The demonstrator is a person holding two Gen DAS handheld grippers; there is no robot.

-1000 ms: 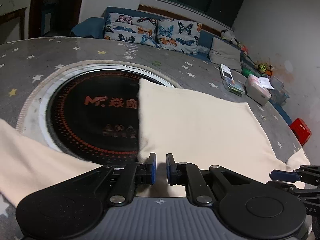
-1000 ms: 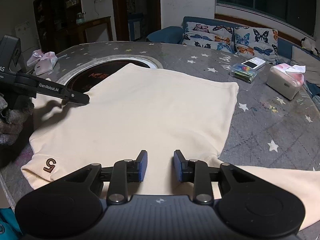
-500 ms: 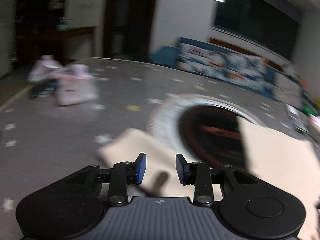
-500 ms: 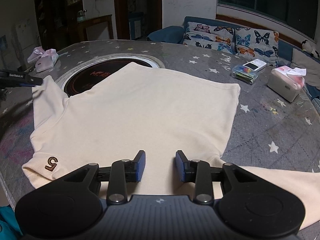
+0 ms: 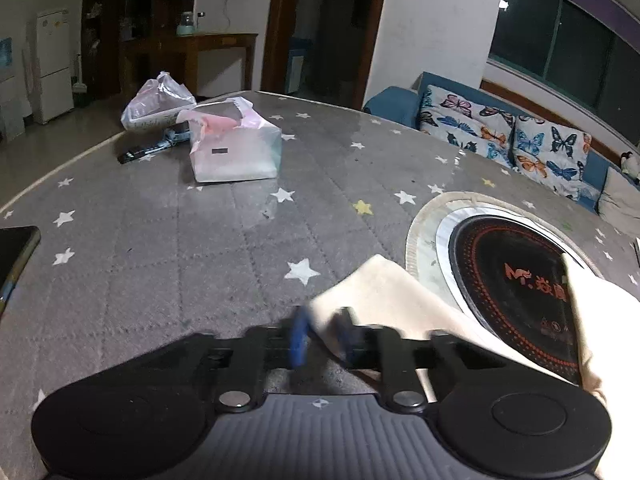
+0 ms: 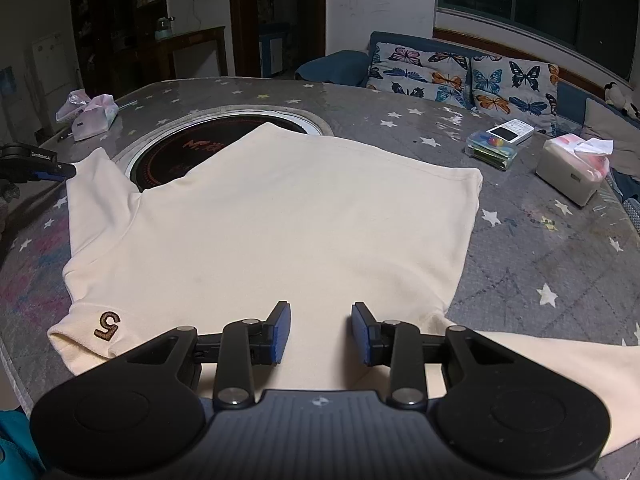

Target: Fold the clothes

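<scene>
Left wrist view:
- The left tongs (image 5: 320, 338) are closing, their blue pads motion-blurred, with the corner of the cream shirt's sleeve (image 5: 380, 292) between them.
- The pads look to be pinching that sleeve edge, though the blur makes the contact hard to judge.
- The sleeve lies on the grey star-patterned table (image 5: 180, 248), just beside the round black cooktop (image 5: 516, 276) set into it.
- The shirt covers the cooktop's right side.
- Farther back on the table stand a pink-and-white tissue pack (image 5: 234, 152) and a plastic bag (image 5: 154, 100), with a dark remote (image 5: 134, 155) beside them.
- A dark phone (image 5: 16, 252) lies at the left edge.
- A sofa with butterfly cushions (image 5: 504, 128) stands behind the table.

Right wrist view:
- The right tongs (image 6: 320, 334) are spread apart, hovering low over the near part of the cream shirt (image 6: 280, 216) with nothing pinched between the pads.
- The shirt lies flat and spread across the table (image 6: 540, 248), its far edge overlapping the cooktop (image 6: 176, 148).
- A sleeve with a brown number 5 (image 6: 107, 325) lies at the near left, and another sleeve runs off to the near right.
- The left tongs (image 6: 68, 170) reach in from the left edge, their tip at the corner of the far left sleeve.
- To the right of the shirt, apart from it, sit a white tissue box (image 6: 572, 168) and a small clear box with a white device on top (image 6: 498, 144).
</scene>
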